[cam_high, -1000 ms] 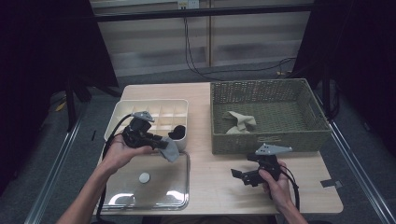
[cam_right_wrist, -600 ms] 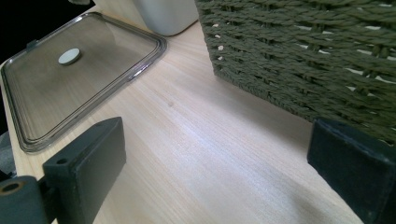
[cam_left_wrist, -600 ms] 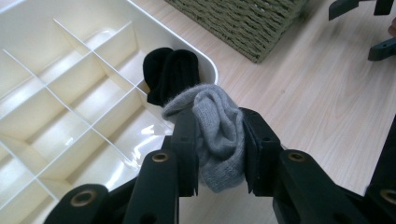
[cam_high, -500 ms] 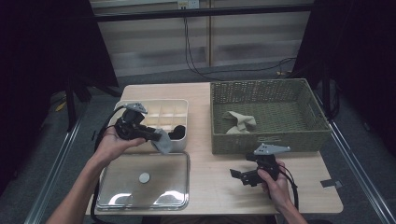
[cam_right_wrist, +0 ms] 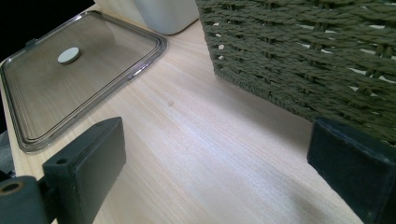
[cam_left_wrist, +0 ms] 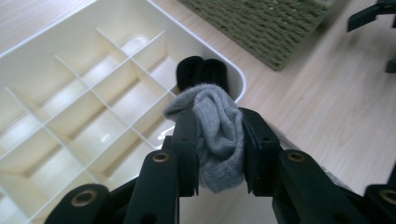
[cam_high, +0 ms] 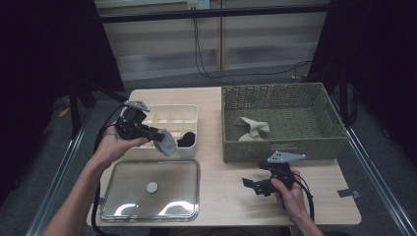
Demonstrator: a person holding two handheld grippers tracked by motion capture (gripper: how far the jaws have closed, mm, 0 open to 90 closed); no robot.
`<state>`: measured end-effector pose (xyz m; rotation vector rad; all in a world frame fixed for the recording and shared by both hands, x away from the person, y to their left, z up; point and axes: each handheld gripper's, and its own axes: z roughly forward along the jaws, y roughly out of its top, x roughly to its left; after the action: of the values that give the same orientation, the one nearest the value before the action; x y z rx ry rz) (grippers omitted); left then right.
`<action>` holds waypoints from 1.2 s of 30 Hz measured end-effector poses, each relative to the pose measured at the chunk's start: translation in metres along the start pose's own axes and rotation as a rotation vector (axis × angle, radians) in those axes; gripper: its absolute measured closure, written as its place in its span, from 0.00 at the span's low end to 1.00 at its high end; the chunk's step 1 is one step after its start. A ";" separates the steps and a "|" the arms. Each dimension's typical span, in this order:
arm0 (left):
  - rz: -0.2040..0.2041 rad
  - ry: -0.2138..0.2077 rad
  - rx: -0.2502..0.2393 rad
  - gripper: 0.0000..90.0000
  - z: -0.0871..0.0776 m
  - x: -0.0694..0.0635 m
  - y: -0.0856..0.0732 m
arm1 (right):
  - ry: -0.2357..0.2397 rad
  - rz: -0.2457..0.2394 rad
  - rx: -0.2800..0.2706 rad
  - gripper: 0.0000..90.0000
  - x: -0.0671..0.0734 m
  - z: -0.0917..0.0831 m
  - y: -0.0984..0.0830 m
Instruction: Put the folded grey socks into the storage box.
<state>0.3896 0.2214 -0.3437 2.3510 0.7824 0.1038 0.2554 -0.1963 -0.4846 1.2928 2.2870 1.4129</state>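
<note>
My left gripper [cam_left_wrist: 219, 154] pinches a grey sock [cam_left_wrist: 217, 135] above the organizer [cam_high: 169, 118] (right gripper [cam_right_wrist: 224, 154] wide, empty); dangling cloth could snag a divider and miss its cell.

Probably lab recording bay: black curtains [cam_high: 44, 73], metal frame rails [cam_high: 59, 182], loose cables [cam_high: 206, 59], lone wooden table [cam_high: 231, 196].

The left gripper [cam_high: 158, 135] hangs raised, jaws clamped on a bundle. The right gripper [cam_high: 250, 185] rests low on the table, jaws spread wide.
</note>
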 end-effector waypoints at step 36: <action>0.013 0.097 0.122 0.78 0.039 0.035 0.025 | 0.001 0.010 0.010 0.04 -0.001 0.001 -0.001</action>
<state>0.4416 0.2043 -0.3631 2.4816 0.8408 0.1816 0.2559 -0.1966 -0.4867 1.3087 2.2947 1.4071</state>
